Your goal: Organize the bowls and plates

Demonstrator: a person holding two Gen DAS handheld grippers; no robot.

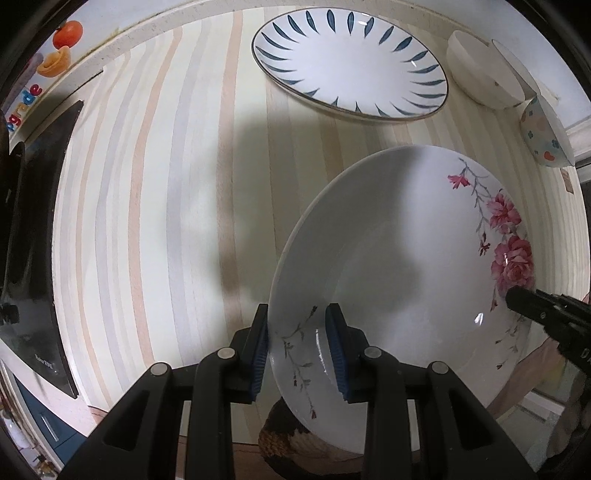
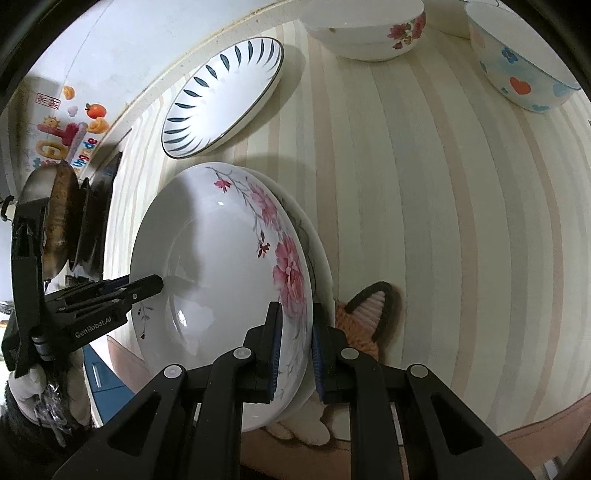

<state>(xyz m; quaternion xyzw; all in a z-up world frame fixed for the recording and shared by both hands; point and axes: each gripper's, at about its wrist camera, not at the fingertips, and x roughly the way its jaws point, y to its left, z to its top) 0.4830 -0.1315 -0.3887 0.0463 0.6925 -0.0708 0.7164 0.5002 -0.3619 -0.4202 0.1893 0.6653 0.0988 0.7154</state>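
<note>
A white plate with pink flowers hangs between both grippers near the table's front edge. My left gripper is shut on its near rim, one pad inside the plate and one outside. My right gripper is shut on the opposite, flowered rim. Each gripper shows in the other's view: the right gripper and the left gripper. A second white plate's rim shows just beneath the flowered one. Farther back lies a blue-leaf plate.
A white bowl with flowers and a bowl with coloured hearts stand at the back right. A black stove with a pan is at the left. A knitted cat-shaped mat lies under the plates.
</note>
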